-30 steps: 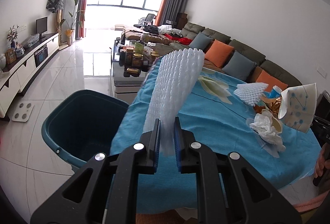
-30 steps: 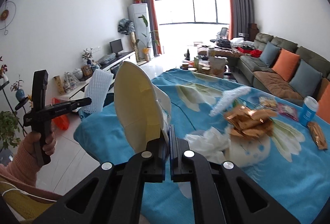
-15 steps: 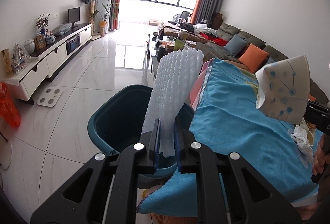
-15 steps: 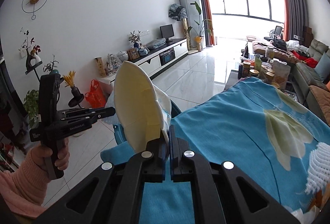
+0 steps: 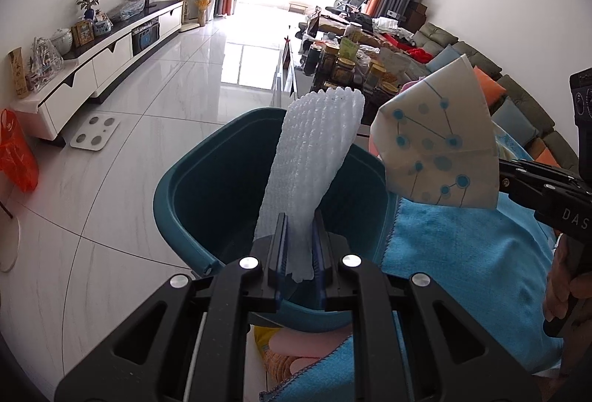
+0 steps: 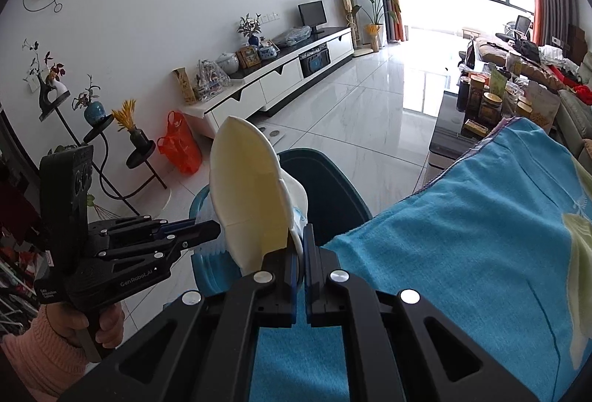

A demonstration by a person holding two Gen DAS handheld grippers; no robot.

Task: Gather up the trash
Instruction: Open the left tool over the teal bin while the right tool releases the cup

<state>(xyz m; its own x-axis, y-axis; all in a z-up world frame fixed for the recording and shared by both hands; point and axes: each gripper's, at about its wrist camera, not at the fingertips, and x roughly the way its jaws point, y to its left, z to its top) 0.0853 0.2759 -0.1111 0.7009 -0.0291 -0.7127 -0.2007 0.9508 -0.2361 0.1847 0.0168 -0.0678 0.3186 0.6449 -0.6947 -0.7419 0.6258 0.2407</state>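
The left gripper (image 5: pixel 299 246) pinches the bottom of a white foam net (image 5: pixel 314 161), held right over the teal bin (image 5: pixel 177 195). The right gripper (image 6: pixel 300 250) squeezes a squashed paper cup (image 6: pixel 251 195) by its rim, near the bin too. Both look light and soft — squishy, easy to drop in

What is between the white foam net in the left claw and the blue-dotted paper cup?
Nothing: in the left wrist view only open air above the teal bin separates the foam net from the paper cup.
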